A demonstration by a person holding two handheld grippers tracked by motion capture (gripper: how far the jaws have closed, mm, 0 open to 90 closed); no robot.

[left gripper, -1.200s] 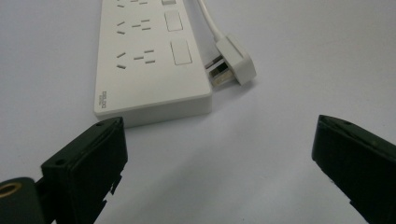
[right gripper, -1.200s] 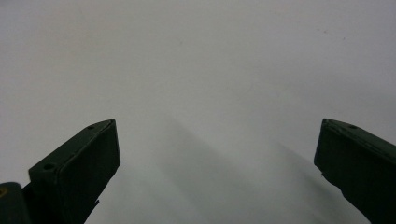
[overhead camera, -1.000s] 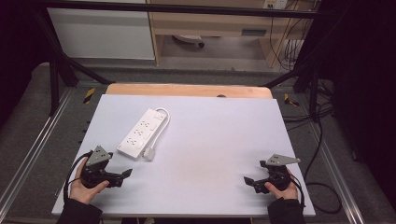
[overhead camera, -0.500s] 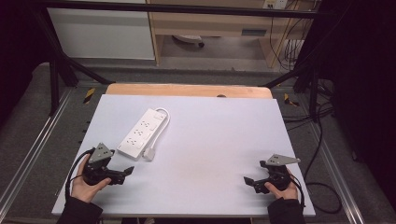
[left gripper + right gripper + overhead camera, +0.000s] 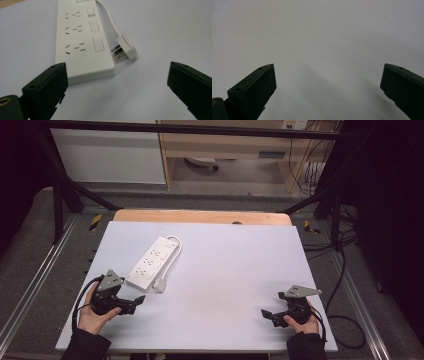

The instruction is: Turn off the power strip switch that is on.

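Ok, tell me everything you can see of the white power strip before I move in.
The power strip is a long, flat white bar, plastic by its look, lying face up on the white table, angled toward the table's far side. Its face carries a row of outlets, each with a rectangular switch beside it. A short white cord loops from its far end to a flat white plug lying loose beside its near end. The left gripper, jaws wide, faces it without touching.

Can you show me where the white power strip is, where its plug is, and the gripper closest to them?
White plastic power strip (image 5: 151,262), high view, middle of its socket face.
White flat plug (image 5: 127,47), left gripper view, on its body.
Black left gripper (image 5: 134,302), high view, between its open jaws.
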